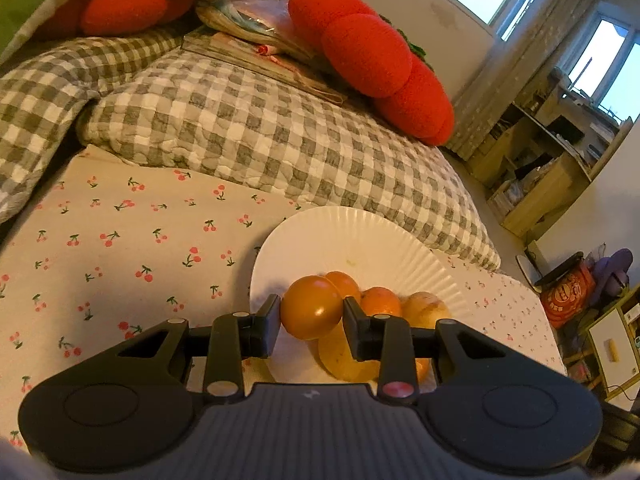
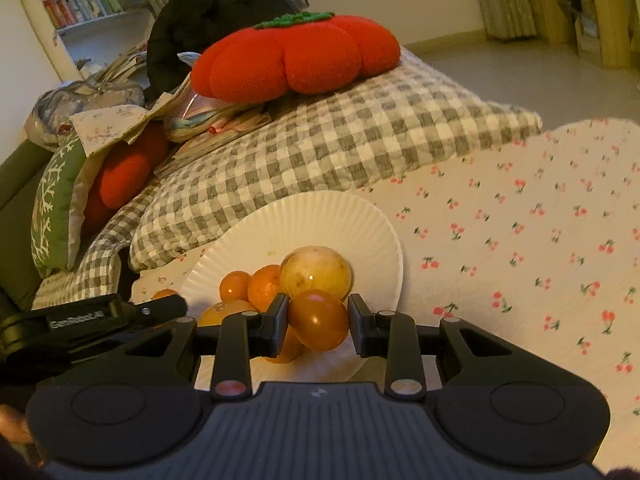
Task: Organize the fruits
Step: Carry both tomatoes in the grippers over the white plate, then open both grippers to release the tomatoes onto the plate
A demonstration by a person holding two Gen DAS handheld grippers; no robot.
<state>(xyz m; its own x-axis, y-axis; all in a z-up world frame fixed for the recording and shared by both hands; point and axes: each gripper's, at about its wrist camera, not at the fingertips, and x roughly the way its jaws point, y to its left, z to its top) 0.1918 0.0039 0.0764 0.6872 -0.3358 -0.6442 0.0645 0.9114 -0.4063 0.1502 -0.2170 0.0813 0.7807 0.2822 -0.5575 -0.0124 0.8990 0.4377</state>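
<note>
A white paper plate (image 1: 320,236) (image 2: 320,220) lies on a cherry-print sheet and holds several fruits. My left gripper (image 1: 311,314) is shut on a smooth orange fruit (image 1: 311,312) over the plate's near edge. Behind it lie small oranges (image 1: 380,300) and a pale yellow fruit (image 1: 426,308). My right gripper (image 2: 318,318) is shut on another smooth orange fruit (image 2: 318,318) over the plate. Beyond it sit a large yellow fruit (image 2: 316,272) and small oranges (image 2: 264,284). The left gripper's body (image 2: 100,314) shows at the left of the right wrist view.
A grey checked quilt (image 1: 260,132) (image 2: 320,148) is bunched behind the plate. A red tomato-shaped cushion (image 1: 372,56) (image 2: 296,54) rests on it, with papers and bags beside. The cherry-print sheet (image 2: 520,240) spreads to the right; shelves (image 1: 540,160) stand past the bed.
</note>
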